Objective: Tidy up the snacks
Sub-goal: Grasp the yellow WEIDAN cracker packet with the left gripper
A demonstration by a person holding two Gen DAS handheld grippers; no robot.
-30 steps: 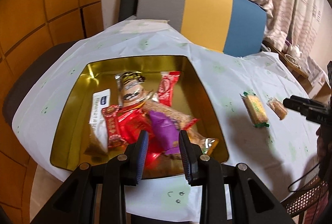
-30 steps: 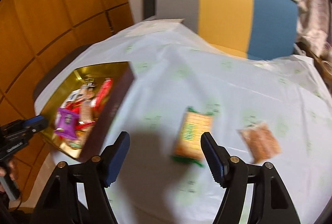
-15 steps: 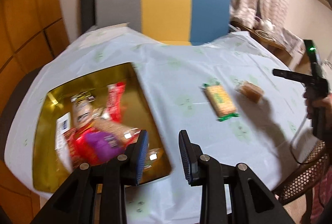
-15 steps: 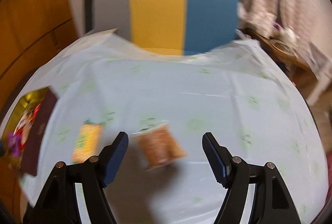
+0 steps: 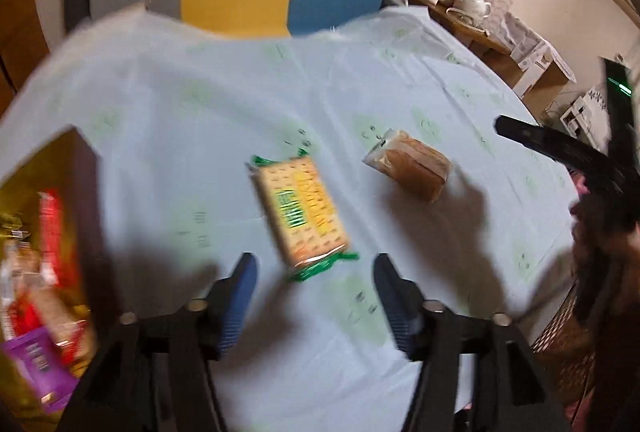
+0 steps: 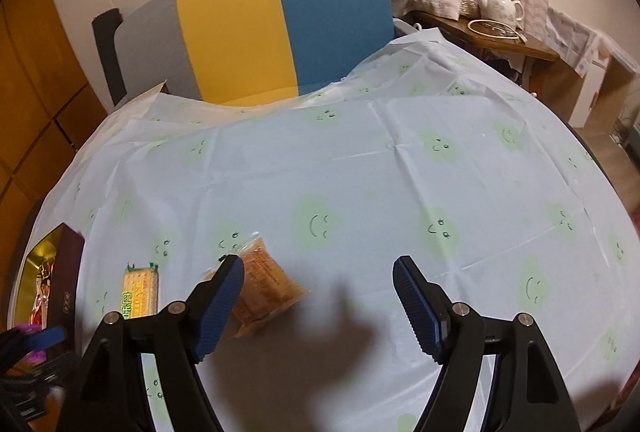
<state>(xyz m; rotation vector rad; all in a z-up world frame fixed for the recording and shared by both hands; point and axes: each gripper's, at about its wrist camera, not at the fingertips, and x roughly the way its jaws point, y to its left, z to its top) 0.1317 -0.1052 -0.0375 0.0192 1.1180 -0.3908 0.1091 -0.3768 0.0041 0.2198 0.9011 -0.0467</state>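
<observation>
With the gold tin of gathered snacks at far left, my left gripper is opening empty over the green-edged cracker pack, and my right gripper is opening, nothing gripped, beside the brown pastry packet, each lined up to lift its own straggler.

Legible markings: almost none; print is present but blurred or too small.

The green-ended cracker packet, lying on the tablecloth near its left edge, carries green lettering along its yellow face; in the right wrist view it appears to end in "DAN", the rest unreadable, and in the left wrist view it is smeared by motion. The orange snack pouch beside it bears fine printed lines, illegible. The purple packet in the gold box shows pale characters, unreadable. The tablecloth is printed with green smiley-face signs only, no words.
</observation>
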